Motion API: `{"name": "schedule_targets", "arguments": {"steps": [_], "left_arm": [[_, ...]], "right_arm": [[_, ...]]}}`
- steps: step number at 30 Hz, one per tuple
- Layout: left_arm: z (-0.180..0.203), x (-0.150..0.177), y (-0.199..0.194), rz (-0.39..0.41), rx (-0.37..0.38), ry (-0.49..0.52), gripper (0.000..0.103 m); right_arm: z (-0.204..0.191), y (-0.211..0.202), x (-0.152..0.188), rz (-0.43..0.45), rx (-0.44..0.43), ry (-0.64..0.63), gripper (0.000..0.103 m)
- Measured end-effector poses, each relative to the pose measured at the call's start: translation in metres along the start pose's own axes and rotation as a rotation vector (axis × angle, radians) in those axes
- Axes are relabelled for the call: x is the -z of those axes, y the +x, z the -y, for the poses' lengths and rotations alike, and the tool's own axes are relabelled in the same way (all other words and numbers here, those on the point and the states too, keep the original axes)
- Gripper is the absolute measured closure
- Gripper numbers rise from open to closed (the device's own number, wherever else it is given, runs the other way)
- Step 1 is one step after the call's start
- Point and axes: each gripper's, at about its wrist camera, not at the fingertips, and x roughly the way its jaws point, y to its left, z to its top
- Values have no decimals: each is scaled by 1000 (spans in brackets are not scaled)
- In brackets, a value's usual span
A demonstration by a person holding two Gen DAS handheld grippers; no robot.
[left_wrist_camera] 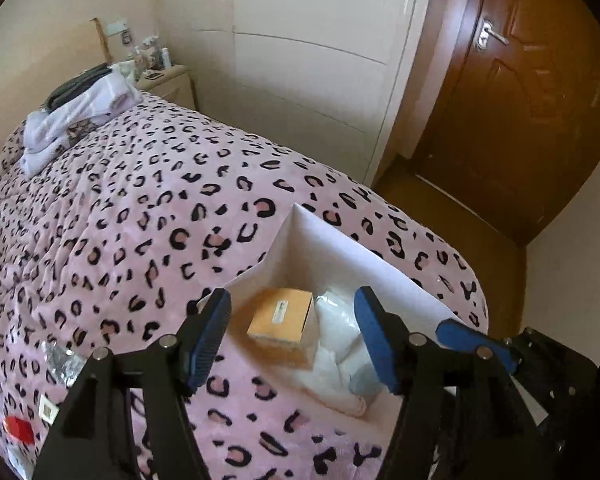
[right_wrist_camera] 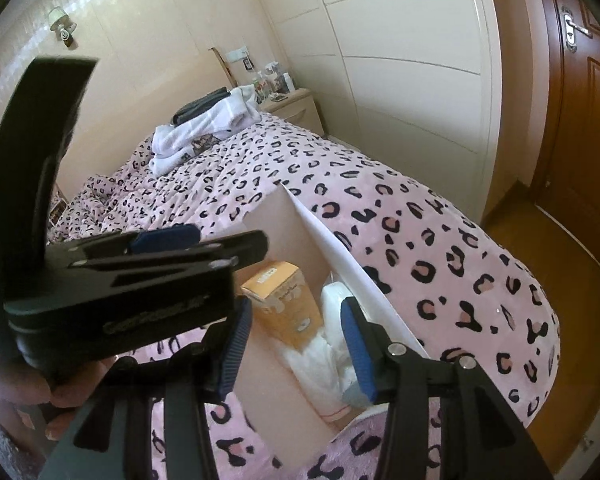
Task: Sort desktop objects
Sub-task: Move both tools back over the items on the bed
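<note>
Both pairs of jaws are standing partly open with nothing gripped. In the left wrist view the left gripper [left_wrist_camera: 292, 332] is hovering over an open white box [left_wrist_camera: 328, 240] that is sitting on a pink leopard-print bedspread [left_wrist_camera: 120, 220]; its blue pads are flanking the box's contents without touching them. Inside the box an orange carton [left_wrist_camera: 280, 316] is lying toward 9 o'clock, and a white plastic-wrapped pack [left_wrist_camera: 340, 344] is lying just beside it toward 3 o'clock. At 8 o'clock on the bedspread, near the left finger, a crinkled clear wrapper [left_wrist_camera: 62, 360], a small white item [left_wrist_camera: 46, 412] and a red item [left_wrist_camera: 18, 430] are lying loose; what the last two are I cannot make out.

In the right wrist view the right gripper [right_wrist_camera: 296, 344] is pointing down into the same box [right_wrist_camera: 340, 256], its pads apart and empty, with the carton [right_wrist_camera: 284, 304] and the pack [right_wrist_camera: 332, 364] showing between them. The left gripper's black body [right_wrist_camera: 120, 292] is filling the 9 o'clock side, held by a hand [right_wrist_camera: 64, 396] at 8 o'clock.

Toward 11 o'clock folded white and grey laundry [right_wrist_camera: 204, 128] is resting at the head of the bed, a nightstand [right_wrist_camera: 296, 112] with small bottles is standing beyond it, and a brown door [right_wrist_camera: 580, 120] is closing off the 2 o'clock side
</note>
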Motion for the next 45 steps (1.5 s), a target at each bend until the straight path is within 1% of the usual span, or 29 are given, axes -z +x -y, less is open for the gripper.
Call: {"name": "schedule_targets", "arguments": {"steps": [1,5,9,12,16,21,28,31,34,38,40,43,45], "left_arm": [[-3,4,-9,6,-10,-13,38],[-18,27,-45,32,-64,-73,37],[-36,62,-86,68,-154,-140,36],[-47,92,-117,86,-209,-178,32],[-62,135,-150,78,-259,-238,31],[-87,189,-177,57,-335,-320,31],[-141,268,-211,55,-419,-484,29],[-166,302,-213,35,-444,-545,24],[-190,337,-206,2,-454,-615,24],[-215,383,-188,-58,-465,-708,24],[-222,400,-178,-77,-452,-757,24],[-223,415,-161,-106,-437,-806,24],[-223,422,-149,-124,-427,-840,24]], "right_arm": [[-9,-9,0,1,0,-6,56],[-22,-30,6,5,-18,-32,56],[-46,-47,12,8,-38,-61,56],[-71,-57,17,7,-58,-86,56],[-107,-64,29,-3,-105,-136,56],[-152,-71,50,-29,-169,-205,56],[-215,-62,85,-97,-253,-305,56],[-232,-44,106,-140,-274,-338,56],[-249,-25,127,-185,-294,-369,56],[-260,7,159,-253,-313,-382,56],[-261,21,172,-276,-311,-380,56],[-264,41,189,-308,-298,-388,56],[-267,49,193,-310,-281,-412,56]]}}
